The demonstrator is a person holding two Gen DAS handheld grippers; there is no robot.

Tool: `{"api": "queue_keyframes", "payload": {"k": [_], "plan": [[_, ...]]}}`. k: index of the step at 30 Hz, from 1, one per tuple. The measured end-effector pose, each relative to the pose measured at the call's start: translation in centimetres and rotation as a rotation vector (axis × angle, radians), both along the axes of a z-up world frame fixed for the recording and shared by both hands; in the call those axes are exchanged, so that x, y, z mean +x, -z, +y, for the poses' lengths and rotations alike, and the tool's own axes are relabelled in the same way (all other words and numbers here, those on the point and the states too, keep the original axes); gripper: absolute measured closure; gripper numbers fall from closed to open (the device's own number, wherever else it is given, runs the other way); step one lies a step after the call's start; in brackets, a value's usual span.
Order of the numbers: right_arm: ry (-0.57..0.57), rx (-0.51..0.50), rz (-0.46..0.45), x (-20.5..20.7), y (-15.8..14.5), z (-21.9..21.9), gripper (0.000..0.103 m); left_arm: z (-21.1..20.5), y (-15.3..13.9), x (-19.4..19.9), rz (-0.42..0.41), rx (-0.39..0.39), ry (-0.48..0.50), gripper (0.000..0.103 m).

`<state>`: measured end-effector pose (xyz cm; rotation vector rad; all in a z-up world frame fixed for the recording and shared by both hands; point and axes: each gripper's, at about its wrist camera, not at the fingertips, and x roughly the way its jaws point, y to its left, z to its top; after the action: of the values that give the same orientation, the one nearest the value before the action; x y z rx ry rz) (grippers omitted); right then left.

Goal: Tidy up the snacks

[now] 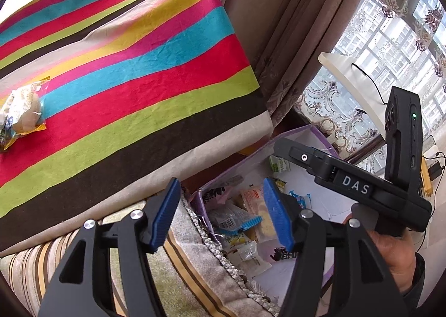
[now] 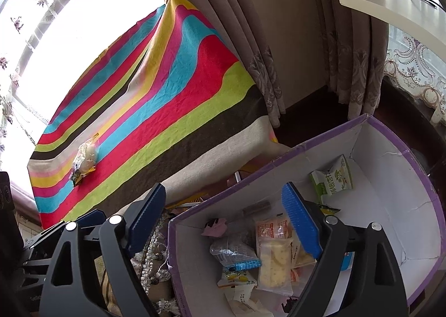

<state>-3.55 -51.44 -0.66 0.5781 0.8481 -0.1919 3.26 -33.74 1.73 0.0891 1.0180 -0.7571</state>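
Observation:
A purple-rimmed white box (image 2: pixel 370 150) (image 1: pixel 303 133) on the floor holds several snack packets, among them a yellow cracker packet (image 2: pixel 271 264) (image 1: pixel 264 229), a blue-edged clear packet (image 2: pixel 234 254) (image 1: pixel 231 221) and a green-and-white packet (image 2: pixel 331 177) (image 1: pixel 278 163). My right gripper (image 2: pixel 225 219) hangs open over the box, nothing between its blue pads. My left gripper (image 1: pixel 223 216) is open too, above the box's near rim, empty. One wrapped bun (image 1: pixel 23 112) (image 2: pixel 85 158) lies on the striped tablecloth (image 1: pixel 125 66) (image 2: pixel 167 94). The right gripper's black body (image 1: pixel 351 183) and the hand holding it show in the left wrist view.
The cloth-covered table stands left of the box. A striped, tasselled cushion edge (image 1: pixel 195 275) (image 2: pixel 150 269) borders the box's near side. Curtains (image 2: pixel 278 38) hang behind, and a white shelf (image 2: pixel 390 7) juts out at upper right.

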Motion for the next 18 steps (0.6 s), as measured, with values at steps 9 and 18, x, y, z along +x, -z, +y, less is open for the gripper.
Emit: {"api": "queue_keyframes", "payload": {"k": [9, 18], "plan": [[-0.047, -0.015, -0.016, 1.1, -1.4, 2.0, 0.020, 3.7, -0.4, 1.8, -0.014, -0.021, -0.112, 0.042], [-0.136, -0.026, -0.034, 3.8, -2.8, 6.0, 0.020, 9.3, -0.9, 3.7, -0.046, -0.045, -0.264, 0.042]]}}
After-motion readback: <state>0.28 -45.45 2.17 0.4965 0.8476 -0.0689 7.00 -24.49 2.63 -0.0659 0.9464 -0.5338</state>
